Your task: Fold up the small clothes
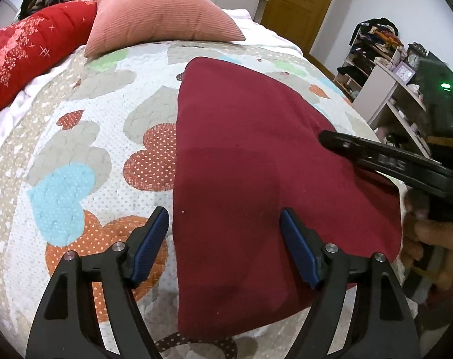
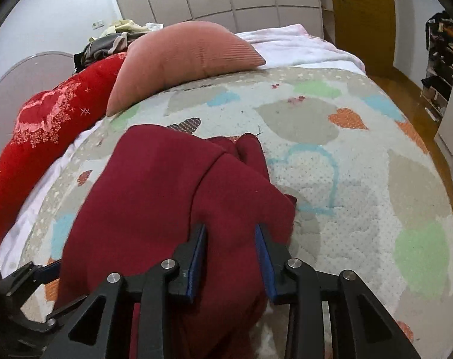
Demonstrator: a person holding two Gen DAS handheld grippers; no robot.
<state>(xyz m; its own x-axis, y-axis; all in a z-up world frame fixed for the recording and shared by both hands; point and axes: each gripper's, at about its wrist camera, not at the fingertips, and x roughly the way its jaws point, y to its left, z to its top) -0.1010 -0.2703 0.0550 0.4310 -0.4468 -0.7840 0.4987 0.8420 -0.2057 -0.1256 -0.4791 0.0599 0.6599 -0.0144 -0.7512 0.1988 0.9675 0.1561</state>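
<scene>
My right gripper (image 2: 230,257) pinched a bunched fold of the maroon garment (image 2: 166,185) for turning over; my left gripper (image 1: 223,239) hovered wide open above its edge, holding nothing.

Left tool (image 1: 223,224): fingers spread wide, blue pads (image 1: 296,248) facing each other, nothing between them, angled forward and down. Right tool (image 2: 230,236): fingers partly apart, dark red cloth bunched between blue pads (image 2: 263,257); firm pinch unclear. In left wrist view, right tool reaches in from right edge, person's bare hand (image 1: 430,245) gripping its handle.
</scene>
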